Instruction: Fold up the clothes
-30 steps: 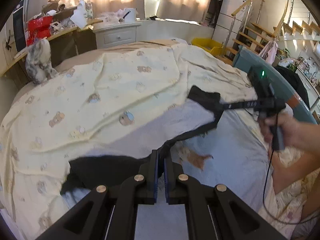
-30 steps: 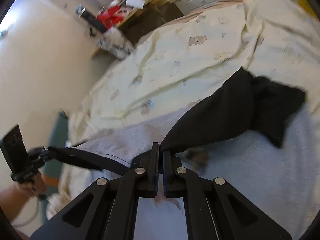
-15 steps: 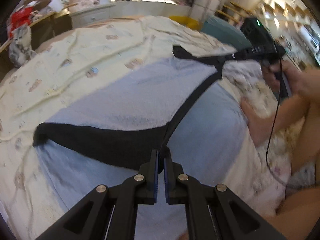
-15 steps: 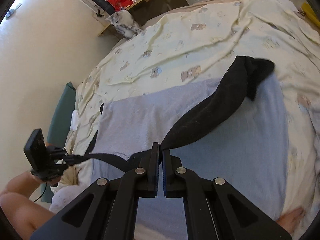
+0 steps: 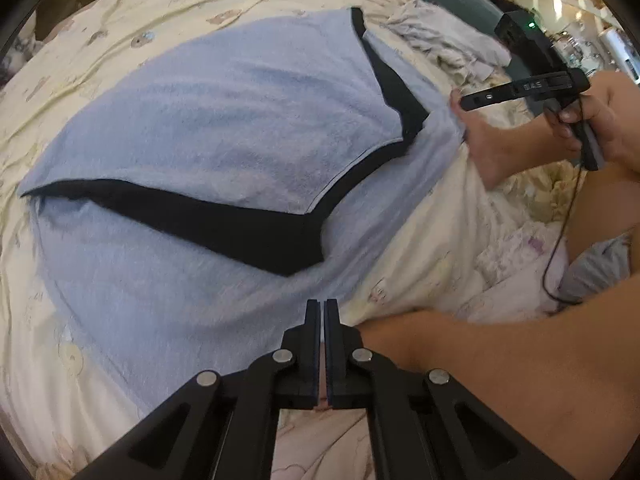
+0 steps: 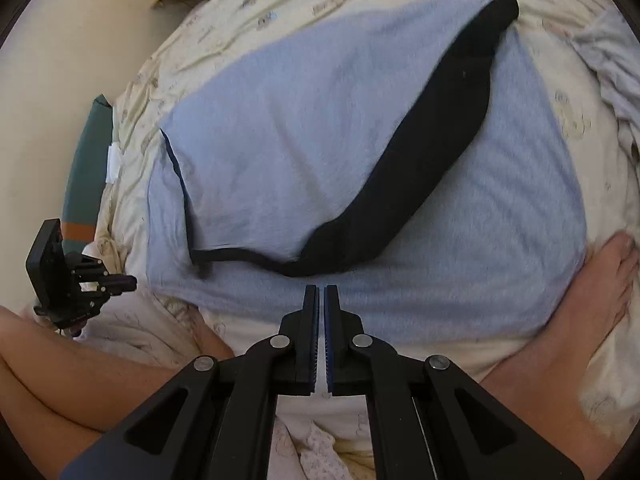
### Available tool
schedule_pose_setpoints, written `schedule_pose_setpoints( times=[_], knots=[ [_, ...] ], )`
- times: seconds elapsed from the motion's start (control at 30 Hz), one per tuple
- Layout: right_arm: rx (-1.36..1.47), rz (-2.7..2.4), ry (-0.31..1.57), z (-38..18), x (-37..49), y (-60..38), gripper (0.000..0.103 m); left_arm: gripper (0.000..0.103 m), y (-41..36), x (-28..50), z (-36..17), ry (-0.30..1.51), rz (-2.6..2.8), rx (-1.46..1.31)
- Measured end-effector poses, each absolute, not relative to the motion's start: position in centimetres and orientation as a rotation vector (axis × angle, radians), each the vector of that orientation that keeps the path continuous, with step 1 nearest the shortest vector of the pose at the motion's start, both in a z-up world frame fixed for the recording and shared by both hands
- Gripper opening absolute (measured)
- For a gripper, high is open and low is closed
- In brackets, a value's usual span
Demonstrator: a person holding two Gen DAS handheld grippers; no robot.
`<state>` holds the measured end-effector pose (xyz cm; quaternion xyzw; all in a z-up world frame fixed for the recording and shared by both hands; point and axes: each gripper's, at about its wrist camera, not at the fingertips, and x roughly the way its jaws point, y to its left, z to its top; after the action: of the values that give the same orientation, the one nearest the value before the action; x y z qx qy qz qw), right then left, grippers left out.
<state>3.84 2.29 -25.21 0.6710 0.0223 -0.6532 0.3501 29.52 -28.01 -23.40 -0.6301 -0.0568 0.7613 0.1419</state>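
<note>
A light blue shirt [image 5: 224, 112] with black sleeves lies flat on the bed, its top half folded over

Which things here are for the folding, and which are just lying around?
For folding: light blue fleece garment with black lining, left gripper, right gripper.

Just lying about: cream bedsheet with bear print, teal headboard, crumpled white cloth.

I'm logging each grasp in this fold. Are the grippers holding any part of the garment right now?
No. The left gripper and right gripper are both shut on nothing; the blue and black garment lies folded on the bed, released.
</note>
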Motion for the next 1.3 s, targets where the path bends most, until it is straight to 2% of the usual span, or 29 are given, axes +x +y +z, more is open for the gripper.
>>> schedule_pose_setpoints(
  times=[0.07, 0.13, 0.17, 0.2, 0.23, 0.27, 0.3, 0.4, 0.5, 0.67, 0.77, 0.83, 0.87, 0.9, 0.93, 1.0, 1.1, 1.3],
  knots=[
    [1.773, -1.697, -0.008, -26.1, 3.2, 2.5, 0.002, 0.001, -28.6, 29.2, -24.0, -0.222, 2.228, -1.823],
    [1.776, -1.698, -0.089, -26.4, 2.1, 2.4, 0.007, 0.013, -29.8, 28.2, -24.7, -0.343, 2.274, -1.832],
    [1.764, -1.711, -0.111, -26.4, 1.4, 2.3, 0.007, 0.034, -30.7, 27.6, -25.3, -0.431, 2.289, -1.855],
    [1.751, -1.724, -0.133, -26.4, 0.7, 2.2, 0.009, 0.048, -31.7, 27.0, -26.0, -0.564, 2.287, -1.860],
    [1.750, -1.743, -0.146, -26.6, 0.0, 2.3, 0.010, 0.051, -32.8, 26.3, -26.9, -0.711, 2.276, -1.856],
    [1.751, -1.763, -0.156, -27.0, -0.8, 2.4, 0.024, 0.052, -33.5, 25.9, -27.7, -0.805, 2.286, -1.859],
    [1.772, -1.778, -0.182, -27.9, -1.6, 2.6, 0.034, 0.052, -34.2, 25.5, -28.5, -0.884, 2.302, -1.863],
    [1.823, -1.801, -0.295, -30.4, -3.5, 3.3, 0.038, 0.052, -36.4, 24.9, -30.5, -1.094, 2.423, -1.872],
    [1.826, -1.823, -0.389, -32.2, -4.8, 3.9, 0.040, 0.052, -38.1, 25.6, -31.9, -1.448, 2.425, -1.758],
    [1.846, -1.757, -0.506, -34.4, -5.6, 3.5, 0.041, 0.052, -37.3, 25.9, -32.9, -1.491, 2.446, -1.731],
    [1.858, -1.729, -0.485, -35.2, -5.4, 2.6, 0.041, 0.052, -36.6, 25.9, -33.7, -1.494, 2.391, -1.738],
    [1.819, -1.767, -0.405, -34.9, -5.1, 1.8, 0.037, 0.051, -36.3, 25.8, -33.6, -1.448, 2.430, -1.728],
    [1.798, -1.786, -0.353, -34.8, -4.9, 1.4, 0.034, 0.036, -36.1, 25.7, -33.4, -1.415, 2.451, -1.728],
    [1.787, -1.794, -0.325, -34.7, -4.8, 1.2, 0.026, 0.004, -35.9, 25.5, -33.2, -1.378, 2.472, -1.730],
    [1.779, -1.799, -0.303, -34.6, -4.8, 1.1, 0.015, 0.003, -35.7, 25.4, -33.0, -1.341, 2.493, -1.731],
    [1.767, -1.805, -0.284, -34.3, -4.8, 1.0, 0.006, 0.003, -35.3, 25.2, -32.7, -1.267, 2.534, -1.732],
    [1.760, -1.845, -0.212, -33.3, -4.7, 0.9, 0.005, 0.003, -35.1, 25.7, -30.9, -1.190, 2.625, -1.699],
    [1.809, -1.872, -0.130, -31.8, -3.8, 1.7, 0.005, 0.003, -35.7, 27.6, -29.6, -1.183, 2.593, -1.717]
  ],
)
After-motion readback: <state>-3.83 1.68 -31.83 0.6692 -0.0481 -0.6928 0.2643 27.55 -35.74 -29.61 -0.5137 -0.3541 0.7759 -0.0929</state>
